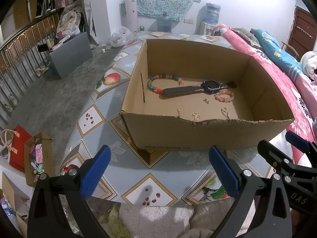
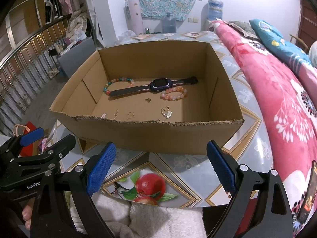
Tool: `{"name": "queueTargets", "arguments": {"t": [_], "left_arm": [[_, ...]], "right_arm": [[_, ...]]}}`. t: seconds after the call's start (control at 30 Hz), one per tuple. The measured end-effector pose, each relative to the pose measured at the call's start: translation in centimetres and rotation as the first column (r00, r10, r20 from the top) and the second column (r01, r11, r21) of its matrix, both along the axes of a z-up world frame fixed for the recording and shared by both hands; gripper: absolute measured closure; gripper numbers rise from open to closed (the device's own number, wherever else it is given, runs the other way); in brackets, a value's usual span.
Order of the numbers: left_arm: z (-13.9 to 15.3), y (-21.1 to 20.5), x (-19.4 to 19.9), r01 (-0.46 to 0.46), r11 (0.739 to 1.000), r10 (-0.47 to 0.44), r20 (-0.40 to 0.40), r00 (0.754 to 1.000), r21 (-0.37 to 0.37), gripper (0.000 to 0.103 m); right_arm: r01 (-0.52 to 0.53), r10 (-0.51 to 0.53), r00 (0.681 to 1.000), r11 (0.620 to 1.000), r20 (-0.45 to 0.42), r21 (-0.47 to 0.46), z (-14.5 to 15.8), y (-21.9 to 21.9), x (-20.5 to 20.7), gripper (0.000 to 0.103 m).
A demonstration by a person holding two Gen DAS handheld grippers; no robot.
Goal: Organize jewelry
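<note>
An open cardboard box (image 1: 198, 136) with a torn near rim stands on the bench (image 1: 138, 170), whose cover is printed with fruit tiles. On the box floor lies a dark smartwatch (image 1: 200, 88) with its strap stretched out flat; the strap's left end overlaps a multicoloured bead bracelet (image 1: 158, 82), and a pink-orange bead bracelet (image 1: 224, 96) lies just beside the watch face on its near right. Nearer the torn rim are small gold pieces: a tiny butterfly-shaped charm (image 2: 147, 99), a hoop earring with a tag (image 2: 166, 111), and further small items (image 2: 130, 115) too small to identify. The left gripper (image 1: 158, 171) hovers over the bench in front of the box, its blue-padded fingers (image 1: 95, 172) spread wide and holding nothing. The right gripper (image 2: 160, 168) hangs alongside it, likewise spread wide and empty, its fingers (image 2: 221, 168) apart over an apple tile. A pink floral quilt (image 2: 277, 103) lies to the right of the box, with a blue pillow (image 2: 277, 41) beyond it.
</note>
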State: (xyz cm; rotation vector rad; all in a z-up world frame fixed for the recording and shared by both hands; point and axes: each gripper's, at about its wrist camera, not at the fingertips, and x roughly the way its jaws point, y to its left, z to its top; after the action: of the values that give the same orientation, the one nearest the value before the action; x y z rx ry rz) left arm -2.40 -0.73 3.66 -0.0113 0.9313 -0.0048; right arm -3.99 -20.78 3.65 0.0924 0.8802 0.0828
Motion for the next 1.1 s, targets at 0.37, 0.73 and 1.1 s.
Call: {"name": "queueTargets", "arguments": {"t": [0.37, 0.73, 1.1], "left_arm": [[-0.16, 0.09, -0.06, 0.001, 1.0, -0.001, -0.004, 1.0, -0.002, 0.006], [-0.23, 0.19, -0.06, 0.002, 1.0, -0.002, -0.005, 1.0, -0.001, 0.006], [-0.19, 0.15, -0.04, 0.003, 1.0, -0.003, -0.006, 1.0, 0.0, 0.006]], "right_arm": [[0.001, -0.001, 1.0, 1.0, -0.002, 0.004, 0.03, -0.09, -0.03, 0.014], [0.001, -0.001, 1.0, 1.0, -0.003, 0.004, 0.1, 0.02, -0.03, 0.014], [0.002, -0.002, 1.0, 1.0, -0.006, 0.002, 0.13, -0.03, -0.02, 0.014]]}}
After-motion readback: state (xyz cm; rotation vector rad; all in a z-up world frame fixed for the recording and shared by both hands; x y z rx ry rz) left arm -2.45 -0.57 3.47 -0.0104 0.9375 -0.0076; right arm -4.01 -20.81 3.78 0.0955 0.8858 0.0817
